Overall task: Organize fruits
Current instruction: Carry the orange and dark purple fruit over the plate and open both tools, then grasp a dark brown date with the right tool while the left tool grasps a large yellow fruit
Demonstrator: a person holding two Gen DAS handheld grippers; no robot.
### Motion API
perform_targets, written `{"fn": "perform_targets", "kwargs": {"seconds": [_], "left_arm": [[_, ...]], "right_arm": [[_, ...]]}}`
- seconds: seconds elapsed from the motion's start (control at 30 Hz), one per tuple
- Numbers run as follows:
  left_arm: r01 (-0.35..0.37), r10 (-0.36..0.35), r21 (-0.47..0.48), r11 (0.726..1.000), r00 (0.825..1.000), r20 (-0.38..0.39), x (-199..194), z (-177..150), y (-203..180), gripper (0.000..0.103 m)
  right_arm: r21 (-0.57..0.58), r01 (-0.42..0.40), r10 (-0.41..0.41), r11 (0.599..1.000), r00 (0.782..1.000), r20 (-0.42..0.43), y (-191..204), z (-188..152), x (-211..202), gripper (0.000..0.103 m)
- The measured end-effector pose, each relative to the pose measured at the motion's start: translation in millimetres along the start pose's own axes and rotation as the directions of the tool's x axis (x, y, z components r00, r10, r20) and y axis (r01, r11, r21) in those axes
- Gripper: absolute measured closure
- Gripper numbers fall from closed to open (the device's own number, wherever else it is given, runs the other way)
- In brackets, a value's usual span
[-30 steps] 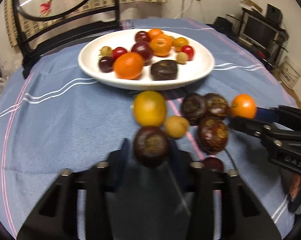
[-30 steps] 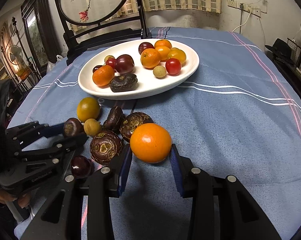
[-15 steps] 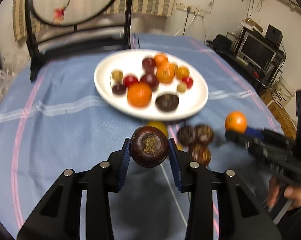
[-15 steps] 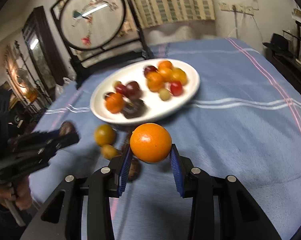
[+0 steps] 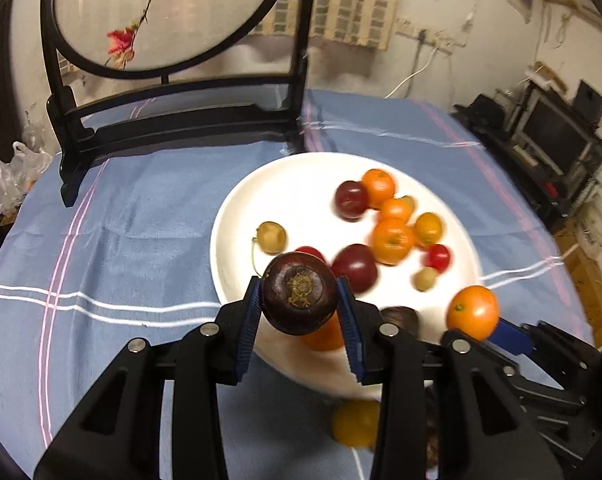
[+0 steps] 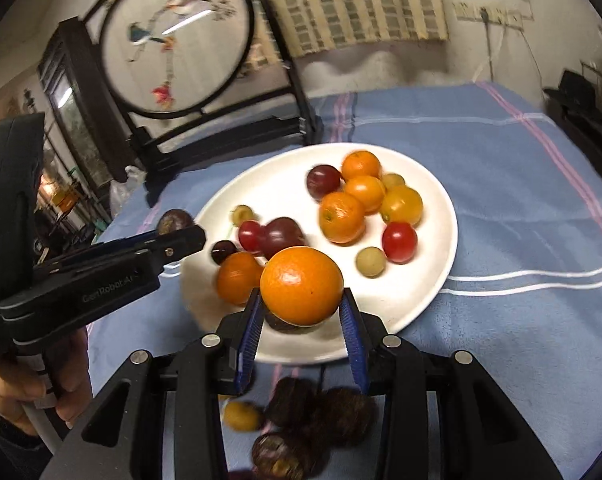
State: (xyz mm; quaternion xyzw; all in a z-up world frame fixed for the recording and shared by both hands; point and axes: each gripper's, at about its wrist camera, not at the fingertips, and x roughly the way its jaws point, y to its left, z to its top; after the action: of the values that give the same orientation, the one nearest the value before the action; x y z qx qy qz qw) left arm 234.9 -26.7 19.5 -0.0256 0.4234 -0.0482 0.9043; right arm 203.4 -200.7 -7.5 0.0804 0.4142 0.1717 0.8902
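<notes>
- Both grippers have risen from the table over the last second and now hover above the near edge of the plate (image 6: 441, 216), each carrying one fruit.
- The left gripper (image 5: 299, 306) pinches a dark purple mangosteen (image 5: 299, 294) between its blue pads; a second ago that fruit sat on the cloth among the loose ones.
- The right gripper (image 6: 301, 306) pinches an orange (image 6: 301, 286), which was also at table level a second ago. In the left view the same orange (image 5: 472, 312) shows at the right, over the plate's rim.
- My reading: both picks are done and the fruits are mid-carry, so lowering and letting go over the plate comes next.
- The plate already holds a crowd: oranges, dark plums, red cherry tomatoes, small yellow-green fruits, and one dark mangosteen partly hidden behind the held orange.
- Free space looks best on the plate's left side, near a lone yellowish fruit (image 5: 271, 236).
- Work remains: a yellow fruit (image 5: 355, 422) and several dark mangosteens (image 6: 337, 416) lie on the cloth in front of the plate. They are blurred and half hidden by the grippers, so the count is uncertain, perhaps three or four.
- The surface is a table under a blue cloth (image 5: 121, 240) with white and pink stripes.
- Behind the plate stands a round painted screen (image 5: 169, 12) in a black frame. Beyond are a striped curtain, wall sockets with cables, and a monitor at far right.
</notes>
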Motion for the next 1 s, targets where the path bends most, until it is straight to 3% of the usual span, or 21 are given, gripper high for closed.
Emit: {"fn": "perform_targets", "kwargs": {"seconds": [0.03, 0.1, 0.13, 0.17, 0.33, 0.63, 1.0], "left_arm": [[-0.002, 0.002, 0.003, 1.000, 1.000, -0.009, 6, 0, -1, 0.066], [-0.017, 0.017, 0.010, 1.000, 1.000, -0.009, 13, -2, -2, 0.050], [-0.027, 0.027, 0.007, 1.000, 1.000, 0.007, 11, -3, -3, 0.033], [-0.028, 0.028, 0.000, 1.000, 0.999, 0.041, 7, -7, -3, 0.030], [-0.033, 0.032, 0.001, 0.999, 0.997, 0.068, -4, -23, -1, 0.029], [-0.034, 0.035, -0.022, 0.999, 0.999, 0.024, -27, -54, 10, 0.024], [-0.032, 0.033, 0.019, 0.999, 0.999, -0.016, -36, -104, 7, 0.024]], "right_arm": [[0.019, -0.003, 0.003, 1.000, 1.000, 0.000, -4, 0, 3, 0.059], [0.054, -0.017, 0.017, 0.998, 1.000, 0.005, -14, -1, 6, 0.039], [0.062, -0.018, 0.018, 0.998, 1.000, 0.014, -18, -1, 4, 0.039], [0.057, -0.026, 0.026, 0.998, 1.000, 0.015, -21, -1, 1, 0.039], [0.048, -0.012, 0.011, 0.999, 1.000, 0.007, -26, -8, -6, 0.039], [-0.016, 0.009, -0.008, 1.000, 1.000, 0.008, -18, -22, -24, 0.039], [-0.046, 0.050, -0.052, 0.998, 0.998, -0.046, -26, -57, -35, 0.039]]}}
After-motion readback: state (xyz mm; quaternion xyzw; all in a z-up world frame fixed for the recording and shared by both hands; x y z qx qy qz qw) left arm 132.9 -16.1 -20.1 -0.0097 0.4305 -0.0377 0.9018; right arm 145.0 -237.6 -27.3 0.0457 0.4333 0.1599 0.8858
